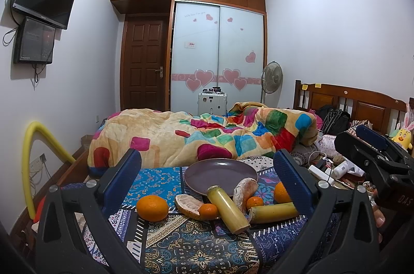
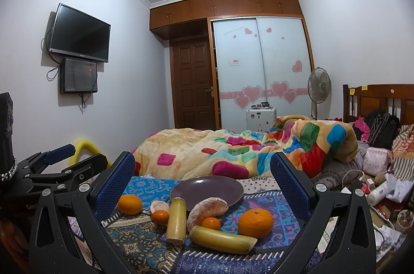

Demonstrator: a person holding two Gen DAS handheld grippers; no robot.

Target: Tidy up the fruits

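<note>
A purple plate (image 1: 220, 172) (image 2: 207, 187) sits empty on a patterned cloth (image 1: 181, 243) (image 2: 145, 245). In front of it lie two large oranges (image 1: 152, 207) (image 2: 255, 222), two small tangerines (image 1: 208, 211) (image 2: 211, 223), two peeled pomelo pieces (image 1: 244, 190) (image 2: 207, 209) and two yellow sugarcane sticks (image 1: 227, 209) (image 2: 222, 239). My left gripper (image 1: 207, 186) is open and empty, hovering before the fruit. My right gripper (image 2: 201, 186) is open and empty too. Each gripper shows at the edge of the other's view.
A bed with a colourful quilt (image 1: 207, 134) lies behind the cloth. Clutter with chargers, bottles and bags (image 2: 375, 186) fills the right side. A yellow foam tube (image 1: 33, 144) stands at the left by the wall.
</note>
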